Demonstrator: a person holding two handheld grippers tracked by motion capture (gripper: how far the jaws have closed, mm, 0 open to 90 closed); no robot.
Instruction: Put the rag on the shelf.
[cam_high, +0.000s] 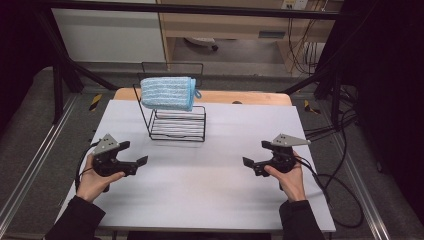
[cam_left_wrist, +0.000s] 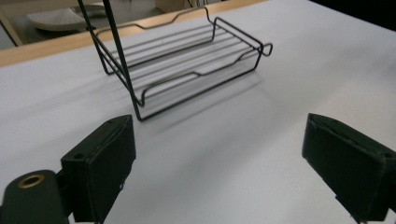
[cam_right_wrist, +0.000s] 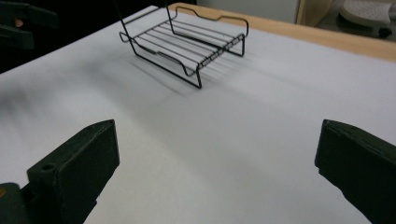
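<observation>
left gripper (cam_high: 141, 161) sits at lower left of the high view, jaws wide, nothing between them. right gripper (cam_high: 247, 162) at lower right, jaws likewise wide and empty. blue towel (cam_high: 167, 93) hangs on the wire rack (cam_high: 178, 125) at upper centre, well apart from both, on the white table (cam_high: 200, 185).

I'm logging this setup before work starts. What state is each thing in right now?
Blue towel: folded, draped over the top of the wire rack, untouched.
Wire rack: upright on the white table, bottom shelf bare.
Left hand-held gripper: open, nothing between its jaws, low over the table.
Right hand-held gripper: open, nothing between its jaws, low over the table.
</observation>
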